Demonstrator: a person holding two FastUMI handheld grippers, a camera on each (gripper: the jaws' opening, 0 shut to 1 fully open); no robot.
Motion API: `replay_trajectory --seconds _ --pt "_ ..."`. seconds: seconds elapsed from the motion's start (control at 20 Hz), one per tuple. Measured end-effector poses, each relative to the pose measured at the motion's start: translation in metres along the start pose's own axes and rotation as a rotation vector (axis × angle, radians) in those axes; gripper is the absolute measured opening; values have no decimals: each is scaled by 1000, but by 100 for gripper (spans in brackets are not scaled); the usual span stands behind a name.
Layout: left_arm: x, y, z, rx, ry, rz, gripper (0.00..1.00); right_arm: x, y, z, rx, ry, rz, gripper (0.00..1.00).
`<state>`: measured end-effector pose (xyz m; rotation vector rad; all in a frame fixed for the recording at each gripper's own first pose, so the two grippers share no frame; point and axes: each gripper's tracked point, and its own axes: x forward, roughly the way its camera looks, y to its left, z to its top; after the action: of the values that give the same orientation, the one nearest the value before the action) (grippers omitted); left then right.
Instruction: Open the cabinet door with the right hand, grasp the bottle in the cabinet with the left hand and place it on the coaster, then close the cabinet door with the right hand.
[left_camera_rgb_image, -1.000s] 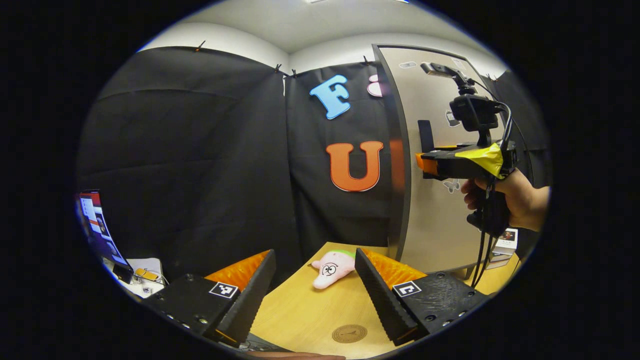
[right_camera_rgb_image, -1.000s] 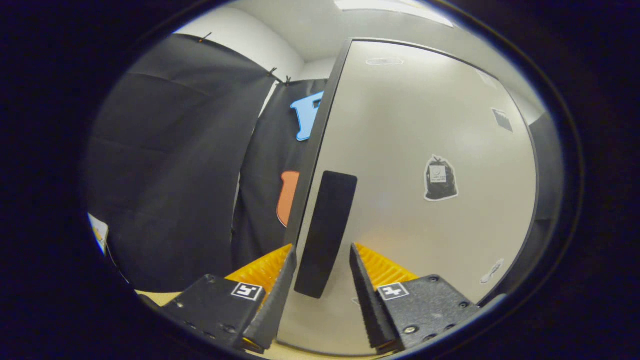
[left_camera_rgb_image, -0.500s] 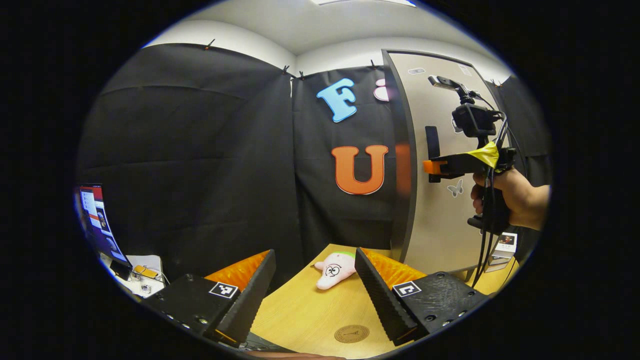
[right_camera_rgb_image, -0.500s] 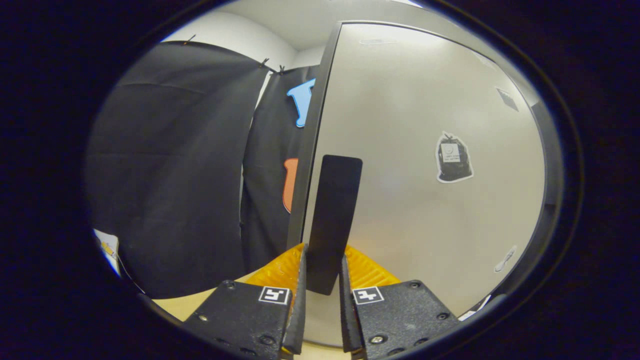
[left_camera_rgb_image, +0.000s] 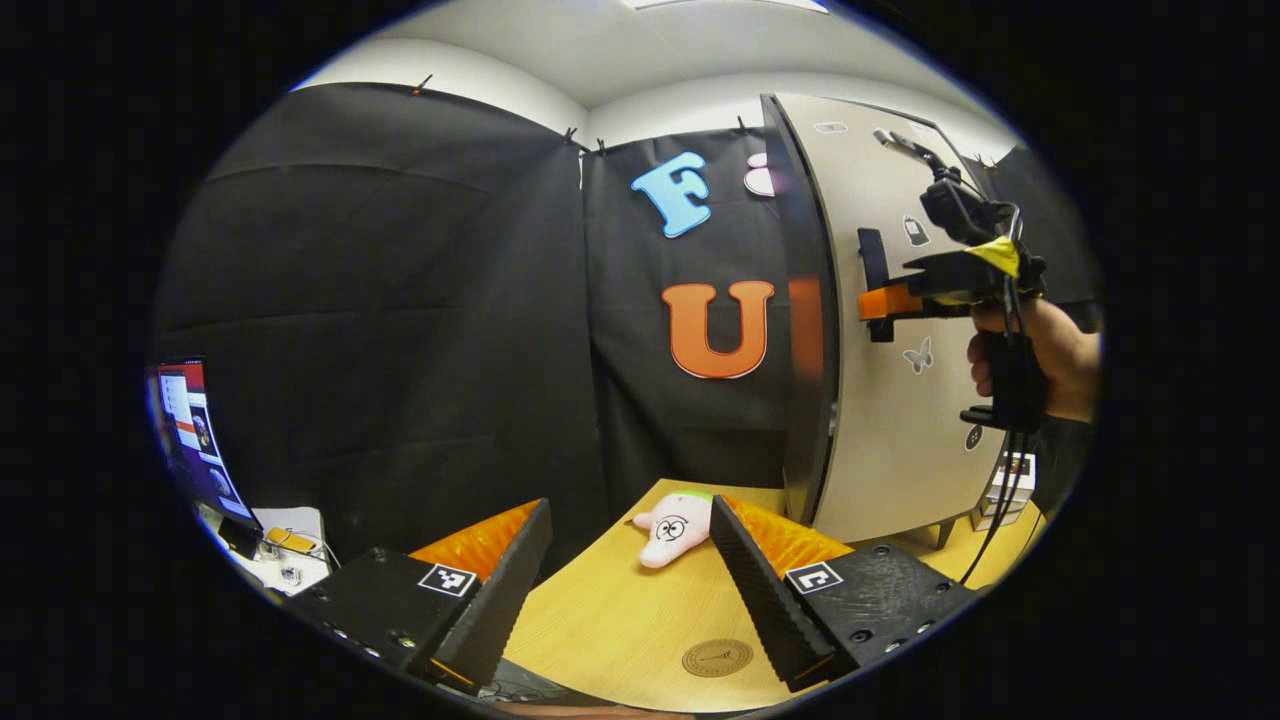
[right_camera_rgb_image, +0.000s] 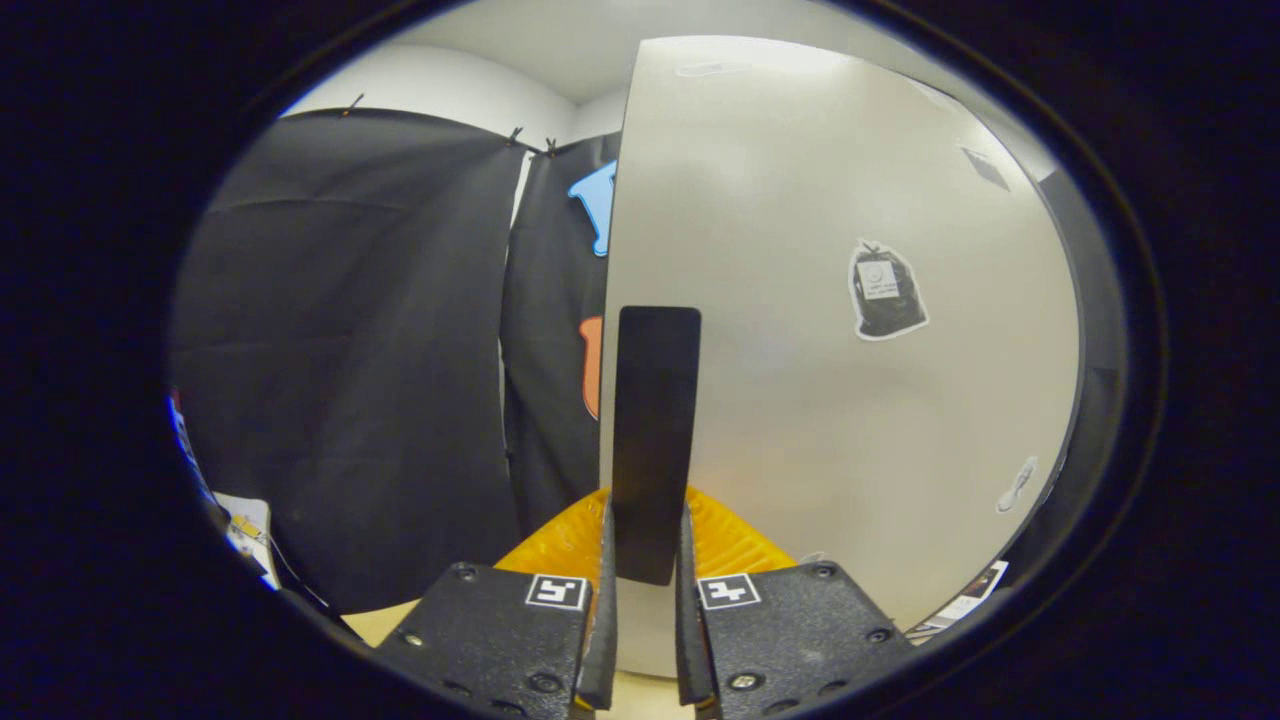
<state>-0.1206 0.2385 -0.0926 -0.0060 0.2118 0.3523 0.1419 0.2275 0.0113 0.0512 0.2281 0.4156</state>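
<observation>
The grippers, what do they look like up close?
The left gripper has two chunky black blocks, each with a small square black-and-white marker and screw heads. The right gripper has the same blocks and markers. In the left gripper view, the right gripper wears a small black camera, yellow tape and dangling black cables above the person's hand.

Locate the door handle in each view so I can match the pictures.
Left gripper view: the handle is upper right, on the cabinet door, with the right tongs clamped on it.
Right gripper view: the handle is centre, its lower end between the tongs.
Shared landmark: the trash-bag sticker on the door.
</observation>
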Motion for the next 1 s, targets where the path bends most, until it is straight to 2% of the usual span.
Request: replay_trajectory --seconds 0.15,0.3,0.65,0.85,1.0 --pt "4 -1 9 -2 -35 -6 96 -25 12 2 -18 10 45 27" --pt "12 -14 7 8 -50 -50 96 -43 17 1 -2 25 97 27" --pt "48 -87 -3 51 -46 -219 96 -79 17 -1 -5 51 189 28" --pt "69 -131 19 66 -93 -322 96 -91 10 -4 -4 75 244 28" --pt "79 -156 18 71 -94 -372 95 -101 4 -6 0 98 256 27"
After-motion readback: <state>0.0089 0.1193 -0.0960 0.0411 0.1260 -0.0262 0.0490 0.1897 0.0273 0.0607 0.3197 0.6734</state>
